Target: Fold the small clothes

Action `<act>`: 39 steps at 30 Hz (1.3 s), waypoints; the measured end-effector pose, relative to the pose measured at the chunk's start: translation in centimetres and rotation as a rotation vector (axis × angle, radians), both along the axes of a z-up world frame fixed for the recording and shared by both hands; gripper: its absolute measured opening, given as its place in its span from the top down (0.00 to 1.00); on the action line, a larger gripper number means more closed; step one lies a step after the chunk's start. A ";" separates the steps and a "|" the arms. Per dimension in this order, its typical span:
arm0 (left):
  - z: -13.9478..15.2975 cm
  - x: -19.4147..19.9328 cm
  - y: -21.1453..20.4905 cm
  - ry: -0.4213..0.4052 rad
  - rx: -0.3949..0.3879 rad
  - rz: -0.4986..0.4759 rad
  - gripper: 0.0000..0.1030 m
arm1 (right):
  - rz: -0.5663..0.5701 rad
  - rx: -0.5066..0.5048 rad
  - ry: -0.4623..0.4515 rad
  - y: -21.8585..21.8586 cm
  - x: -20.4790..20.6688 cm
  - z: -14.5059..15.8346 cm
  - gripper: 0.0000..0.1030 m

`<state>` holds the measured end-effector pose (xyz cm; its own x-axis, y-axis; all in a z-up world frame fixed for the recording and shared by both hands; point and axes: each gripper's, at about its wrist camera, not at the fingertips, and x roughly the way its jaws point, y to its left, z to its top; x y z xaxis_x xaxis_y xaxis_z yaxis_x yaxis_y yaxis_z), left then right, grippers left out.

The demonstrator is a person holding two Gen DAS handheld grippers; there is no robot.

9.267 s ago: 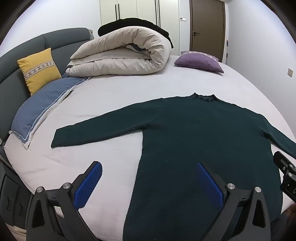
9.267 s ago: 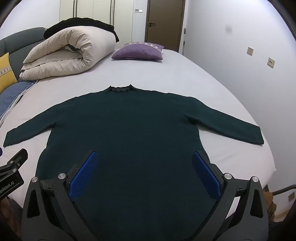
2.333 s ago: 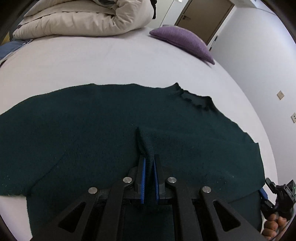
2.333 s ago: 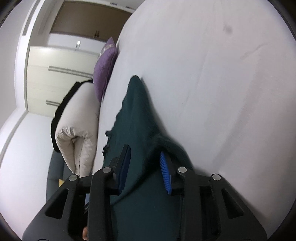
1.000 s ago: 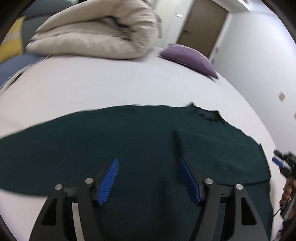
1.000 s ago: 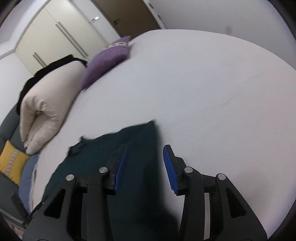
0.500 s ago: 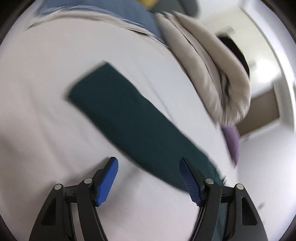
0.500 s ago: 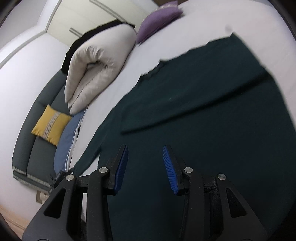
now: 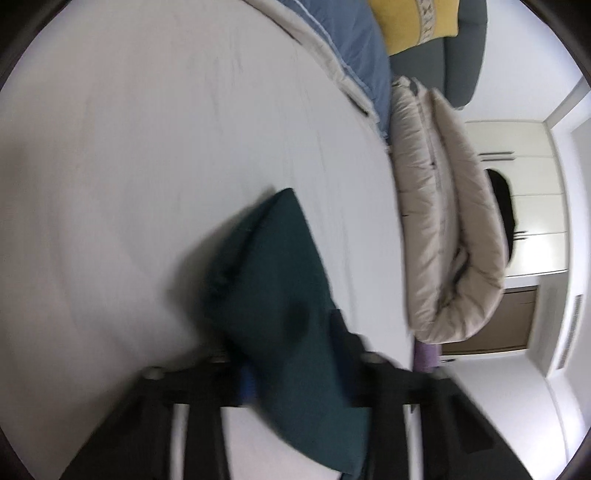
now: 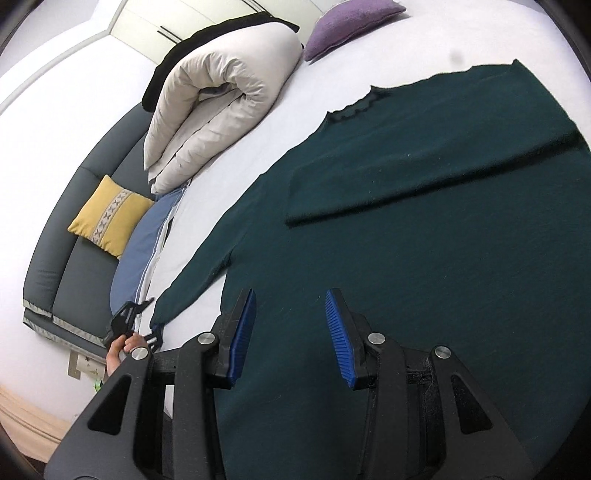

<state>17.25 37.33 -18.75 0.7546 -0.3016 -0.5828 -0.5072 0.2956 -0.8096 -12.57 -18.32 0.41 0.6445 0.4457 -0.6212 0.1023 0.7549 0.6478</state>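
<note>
On the bed, in the left wrist view, the blurred left tool has just been closing and now pinches the cuff end of a dark green sweater's sleeve. That sleeve rises from between the blue pads as a bunched, tapering flap whose tip points up and away from the camera over the pale sheet. This view is rolled on its side: a rolled beige duvet, a blue pillow and a yellow cushion run down the right edge, with a sliver of purple cushion below them.

Over the sweater's body, in the right wrist view, the right tool hangs with its blue pads partly spread and nothing between them. Only this view shows the whole garment: flat on the bed, a fine dark green knit with a wavy collar toward the purple cushion, its long axis running from the collar down to the hem at the lower right. One sleeve lies folded across the chest as a straight band; the other stretches toward the lower left, where its cuff meets the left tool, held by a hand at the bed's edge. The duvet, the yellow cushion and the blue pillow sit along the upper left, against a grey headboard.
</note>
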 end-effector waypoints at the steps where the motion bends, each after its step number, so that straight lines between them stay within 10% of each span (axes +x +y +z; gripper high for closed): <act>1: 0.5 0.0 -0.3 0.011 0.044 -0.012 0.84 | 0.000 0.002 0.001 -0.3 -0.2 0.0 0.63; 8: 7.1 0.8 -8.0 -0.038 0.378 -0.213 0.92 | -0.024 0.013 0.006 -1.6 -0.9 -1.1 0.63; 13: 12.6 1.0 -21.0 -0.151 0.687 -0.480 0.92 | -0.078 0.037 0.006 -4.1 -2.6 -2.2 0.63; 21: 11.0 -4.5 -44.6 -0.292 1.082 -0.905 0.92 | -0.227 0.083 0.008 -10.5 -6.2 -3.7 0.63; 26: 7.2 -6.9 -50.3 -0.249 1.171 -1.022 0.79 | -0.273 0.094 0.026 -13.4 -7.3 -4.9 0.63; 31: 7.0 -8.2 -50.2 -0.248 1.185 -1.036 0.21 | -0.265 0.101 0.037 -14.2 -6.8 -5.7 0.63; 39: 9.3 -8.5 -44.4 -0.274 1.083 -0.977 0.13 | -0.104 0.061 0.035 -10.1 0.4 -4.4 0.51</act>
